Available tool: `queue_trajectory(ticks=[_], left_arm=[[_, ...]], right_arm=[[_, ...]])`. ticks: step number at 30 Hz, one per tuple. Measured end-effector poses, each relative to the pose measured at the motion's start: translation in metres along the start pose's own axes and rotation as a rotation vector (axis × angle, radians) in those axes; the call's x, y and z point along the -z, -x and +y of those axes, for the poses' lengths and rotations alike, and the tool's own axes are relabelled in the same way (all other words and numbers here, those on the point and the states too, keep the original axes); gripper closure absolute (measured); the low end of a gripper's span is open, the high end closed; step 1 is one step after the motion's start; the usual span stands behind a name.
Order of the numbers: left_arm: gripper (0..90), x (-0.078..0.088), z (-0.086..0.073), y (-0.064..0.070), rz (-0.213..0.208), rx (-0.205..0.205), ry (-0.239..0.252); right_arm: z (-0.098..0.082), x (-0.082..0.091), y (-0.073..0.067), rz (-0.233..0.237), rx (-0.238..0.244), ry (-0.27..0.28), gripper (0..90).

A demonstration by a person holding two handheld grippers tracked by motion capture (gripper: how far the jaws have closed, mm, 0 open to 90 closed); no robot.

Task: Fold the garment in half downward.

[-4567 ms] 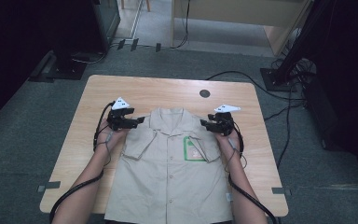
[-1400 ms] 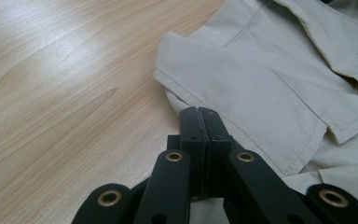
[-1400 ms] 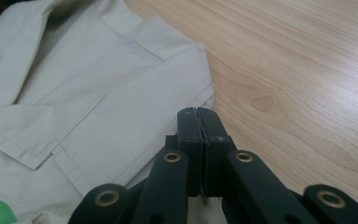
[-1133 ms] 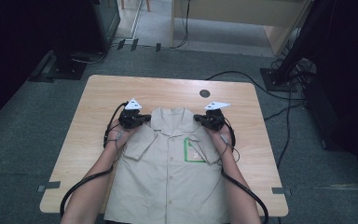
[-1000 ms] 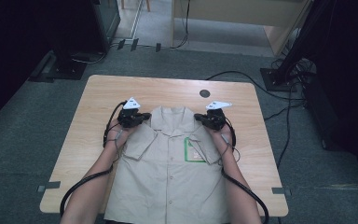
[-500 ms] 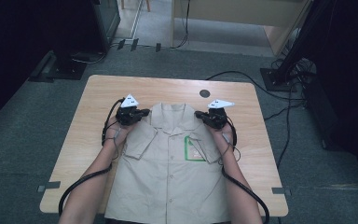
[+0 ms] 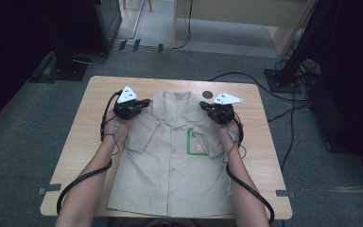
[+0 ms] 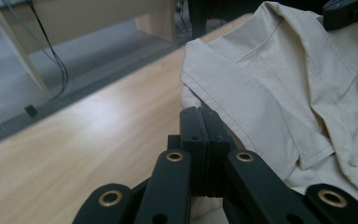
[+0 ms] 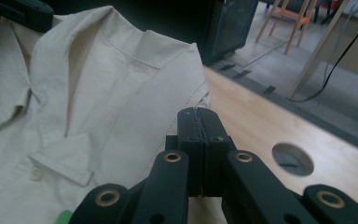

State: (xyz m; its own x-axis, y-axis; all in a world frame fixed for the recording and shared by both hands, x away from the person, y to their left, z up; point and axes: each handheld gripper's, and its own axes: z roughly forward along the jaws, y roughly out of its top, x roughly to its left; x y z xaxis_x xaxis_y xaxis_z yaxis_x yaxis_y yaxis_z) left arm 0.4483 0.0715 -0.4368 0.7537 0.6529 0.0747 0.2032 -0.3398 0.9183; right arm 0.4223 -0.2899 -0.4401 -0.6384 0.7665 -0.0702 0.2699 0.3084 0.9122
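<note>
A beige short-sleeved shirt with a green pocket outline lies front-up on the wooden table, collar at the far end. My left gripper is shut on the shirt's left shoulder, my right gripper on the right shoulder, and both shoulders hang raised off the table. In the left gripper view the jaws are pressed together at the shoulder edge of the shirt, with the other gripper beyond. In the right gripper view the jaws are shut beside the cloth.
A round cable hole sits in the table near the right gripper, also visible as a hole in the right gripper view. Black cables run over the grey floor behind. A dark cabinet and a wooden desk stand beyond.
Both grippers have risen with the shirt's shoulders, so the collar end now sits higher and farther back. The lower part of the shirt still lies on the table.
</note>
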Motion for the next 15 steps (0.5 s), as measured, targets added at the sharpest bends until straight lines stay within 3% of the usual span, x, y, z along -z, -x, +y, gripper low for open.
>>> queue_trajectory(ticks=[9,12,15], left_arm=[[90.0,0.034,0.054,-0.002,0.046,-0.069,0.114],[90.0,0.038,0.059,-0.002,0.052,-0.087,0.11],[90.0,0.035,0.05,0.002,0.046,-0.091,0.096]], right_arm=[[0.059,0.033,-0.009,-0.047,0.105,0.104,89.7],[0.071,0.042,-0.01,-0.05,0.112,0.136,89.7],[0.068,0.04,-0.012,-0.055,0.118,0.12,89.7]])
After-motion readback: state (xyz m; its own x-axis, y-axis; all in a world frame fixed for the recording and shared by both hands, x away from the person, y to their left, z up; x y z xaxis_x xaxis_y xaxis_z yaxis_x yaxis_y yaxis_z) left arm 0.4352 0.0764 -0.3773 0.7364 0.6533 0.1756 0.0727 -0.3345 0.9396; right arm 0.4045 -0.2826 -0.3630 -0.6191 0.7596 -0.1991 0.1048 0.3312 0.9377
